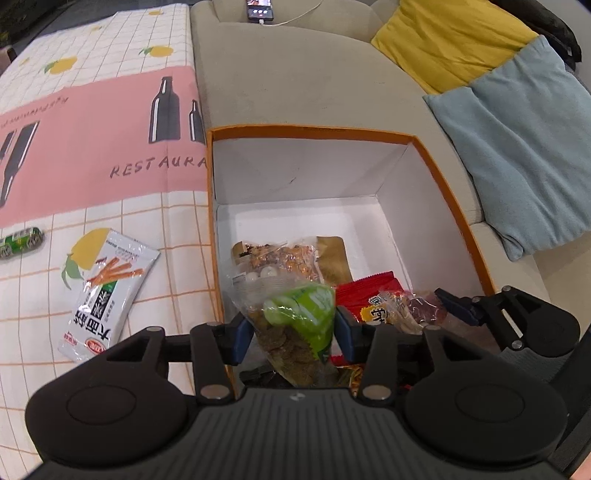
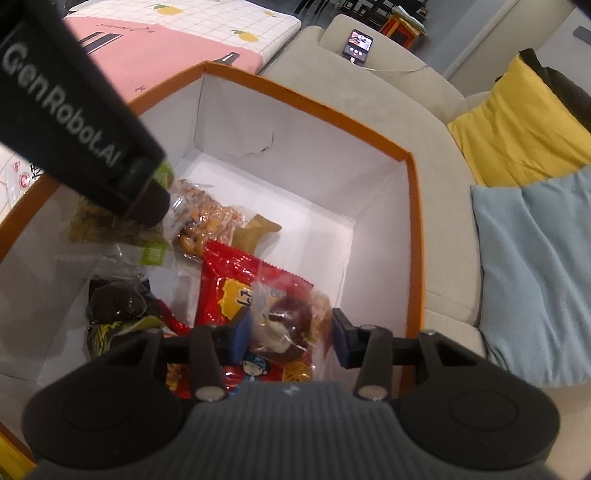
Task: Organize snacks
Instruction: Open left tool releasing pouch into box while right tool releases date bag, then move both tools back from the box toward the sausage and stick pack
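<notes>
An orange-rimmed white box stands on the sofa and holds several snack bags. My left gripper is shut on a green and clear bag of brown snacks, held over the box's near left part. My right gripper is over the box's near right corner, its jaws around a clear bag with a dark round pastry; the right finger stands slightly off the bag. A red bag and a bag of nuts lie in the box. A white snack bag lies on the tablecloth.
A checked and pink tablecloth covers the table left of the box, with a green wrapped roll on it. Yellow and blue cushions lie on the sofa to the right. A phone rests on the armrest.
</notes>
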### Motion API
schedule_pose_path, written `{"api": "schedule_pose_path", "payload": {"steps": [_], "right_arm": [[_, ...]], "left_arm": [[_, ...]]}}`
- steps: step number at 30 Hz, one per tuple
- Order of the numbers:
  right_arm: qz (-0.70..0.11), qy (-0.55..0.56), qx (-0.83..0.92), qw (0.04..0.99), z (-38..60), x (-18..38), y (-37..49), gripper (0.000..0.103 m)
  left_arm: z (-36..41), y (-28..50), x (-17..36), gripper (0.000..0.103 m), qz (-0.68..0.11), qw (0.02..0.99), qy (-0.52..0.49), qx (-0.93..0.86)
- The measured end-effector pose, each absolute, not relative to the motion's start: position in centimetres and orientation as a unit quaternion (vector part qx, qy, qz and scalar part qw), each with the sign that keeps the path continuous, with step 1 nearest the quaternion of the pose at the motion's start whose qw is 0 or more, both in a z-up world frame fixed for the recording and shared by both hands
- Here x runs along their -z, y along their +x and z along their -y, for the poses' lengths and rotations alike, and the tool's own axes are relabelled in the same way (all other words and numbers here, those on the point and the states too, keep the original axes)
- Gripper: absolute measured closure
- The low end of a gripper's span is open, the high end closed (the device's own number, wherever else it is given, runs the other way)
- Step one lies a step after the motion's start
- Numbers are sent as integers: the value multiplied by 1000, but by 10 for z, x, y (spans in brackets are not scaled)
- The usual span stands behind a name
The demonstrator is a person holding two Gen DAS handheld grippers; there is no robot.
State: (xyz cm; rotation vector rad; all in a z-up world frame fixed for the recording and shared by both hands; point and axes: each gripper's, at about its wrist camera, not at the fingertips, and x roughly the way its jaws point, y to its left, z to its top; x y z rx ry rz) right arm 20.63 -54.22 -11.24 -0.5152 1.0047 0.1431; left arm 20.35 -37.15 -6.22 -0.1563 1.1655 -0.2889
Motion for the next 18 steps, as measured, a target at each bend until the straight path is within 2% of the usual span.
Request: {"api": "schedule_pose_path", "payload": {"steps": [2,4,6,11,14,16,18], "right_arm": [[-477,-248,-68,841,541,111,206,51],[-479,-250,-69,839,539,111,206,43],[-478,-253,-69,838,537,109,205,37],[-476,-262,-69,837,528,102,200,36],[-473,-266,-70,837,522,95,197,30],[-467,-273,-65,839,518,88,195,16],[-456,-277,-62,843,513,80,193,12]], "left_arm": [[367,203,60,36,-542,825,-82,135],[363,202,57,32,-536,827,-93,142],[360,202,54,32,-535,827,-100,143],[350,197,43,31,-526,830,-116,145],[339,194,33,29,-515,835,-128,148],[332,192,26,28,-507,838,-134,153],[323,189,18,28,-495,845,-133,152]]}}
